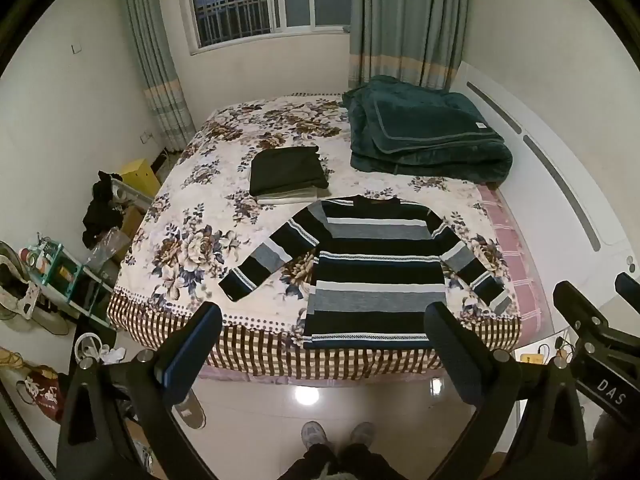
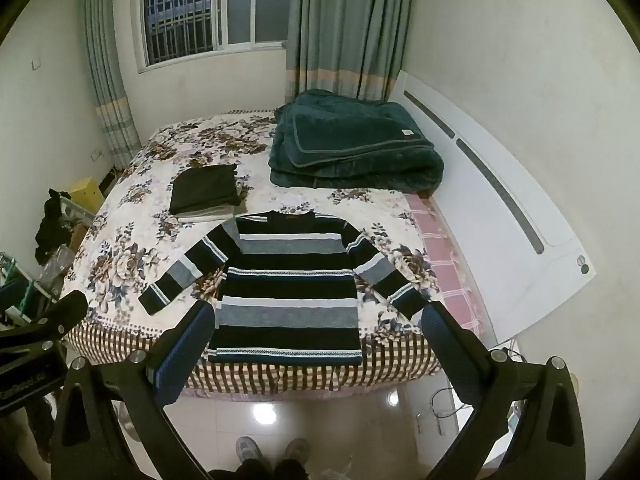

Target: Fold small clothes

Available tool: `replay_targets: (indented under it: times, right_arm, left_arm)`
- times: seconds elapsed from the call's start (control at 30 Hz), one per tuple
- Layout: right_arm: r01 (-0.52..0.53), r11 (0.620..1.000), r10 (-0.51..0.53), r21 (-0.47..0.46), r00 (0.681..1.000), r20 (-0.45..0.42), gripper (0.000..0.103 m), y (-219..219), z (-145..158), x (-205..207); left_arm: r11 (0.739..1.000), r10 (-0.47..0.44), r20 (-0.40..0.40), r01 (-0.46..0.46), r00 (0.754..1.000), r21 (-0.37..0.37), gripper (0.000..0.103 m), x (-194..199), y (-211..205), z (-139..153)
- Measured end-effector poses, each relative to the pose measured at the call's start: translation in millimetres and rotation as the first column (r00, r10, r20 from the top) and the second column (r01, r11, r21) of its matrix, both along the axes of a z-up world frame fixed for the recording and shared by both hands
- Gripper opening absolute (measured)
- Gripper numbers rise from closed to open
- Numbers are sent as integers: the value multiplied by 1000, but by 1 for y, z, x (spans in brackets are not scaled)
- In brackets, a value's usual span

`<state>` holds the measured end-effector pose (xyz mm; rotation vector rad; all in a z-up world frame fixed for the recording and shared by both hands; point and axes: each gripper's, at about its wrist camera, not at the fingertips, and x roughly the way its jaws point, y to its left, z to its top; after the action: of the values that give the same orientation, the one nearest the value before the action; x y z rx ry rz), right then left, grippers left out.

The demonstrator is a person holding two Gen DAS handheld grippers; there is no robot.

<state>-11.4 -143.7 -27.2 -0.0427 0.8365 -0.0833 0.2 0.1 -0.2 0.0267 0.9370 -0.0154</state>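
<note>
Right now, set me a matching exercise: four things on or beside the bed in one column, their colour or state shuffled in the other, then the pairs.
Column 1
1. sweater
2. blanket
3. folded stack
4. box

Column 2
A. yellow, on the floor beside the bed
B. dark green, folded by the headboard
C. striped, spread flat with sleeves out
D. dark garment on top of a pale one

Pairs: 1-C, 2-B, 3-D, 4-A

Both the left gripper and the right gripper are open above the foot of the bed, touching nothing.
</note>
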Motion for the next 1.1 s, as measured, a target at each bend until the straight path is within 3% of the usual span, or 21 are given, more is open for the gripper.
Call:
replay_targets:
  times: [0.77,1.1]
  right_arm:
    - [-1,1000,1,-3,1000,1,103,2,4,-2]
    - [-3,1000,3,-5,1000,-1,103,4,7,-6]
  left_arm:
    - [1000,-1,18,1,1000,-4,103,1,-1,-1]
    - [1000,-6,30,6,1000,-7,103,8,-7,13]
